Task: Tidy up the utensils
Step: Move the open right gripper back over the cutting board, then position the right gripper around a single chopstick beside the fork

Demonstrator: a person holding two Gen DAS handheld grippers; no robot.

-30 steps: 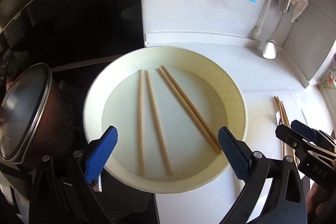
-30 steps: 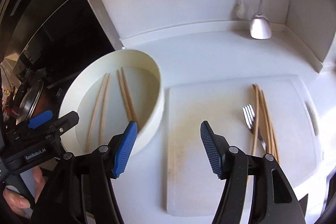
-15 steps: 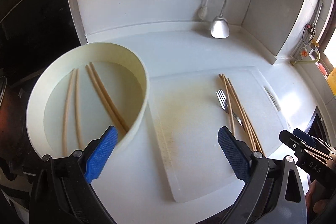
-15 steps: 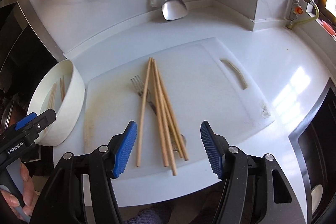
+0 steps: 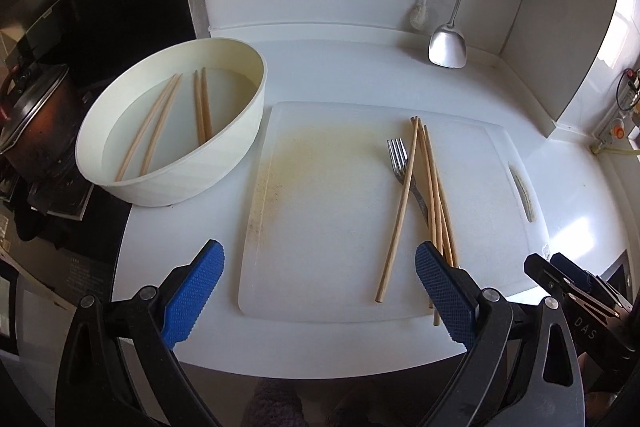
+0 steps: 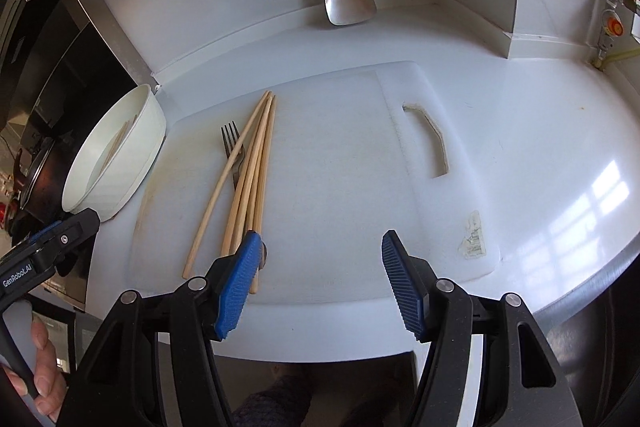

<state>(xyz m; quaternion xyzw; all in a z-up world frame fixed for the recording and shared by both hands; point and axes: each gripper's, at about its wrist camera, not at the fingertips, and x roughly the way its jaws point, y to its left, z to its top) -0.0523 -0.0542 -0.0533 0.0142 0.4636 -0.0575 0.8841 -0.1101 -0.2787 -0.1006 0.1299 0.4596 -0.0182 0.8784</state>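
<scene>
in the left wrist view the left gripper [image 5: 316,291] hung with its jaws wide apart and empty over the near edge of the white cutting board [image 5: 328,211]. a bundle of chopsticks [image 5: 430,187] lay on the board across a fork [image 5: 400,163]; four more chopsticks [image 5: 176,123] lay in the cream bowl [image 5: 224,155] beside the board. in the right wrist view the right gripper [image 6: 320,283] was also apart and empty, with its left pad just beside the near ends of the bundle.

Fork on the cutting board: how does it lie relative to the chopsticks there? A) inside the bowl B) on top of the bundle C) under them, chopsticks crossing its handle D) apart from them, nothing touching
C: the fork lies on the cutting board with the chopsticks crossing over its handle.
</scene>
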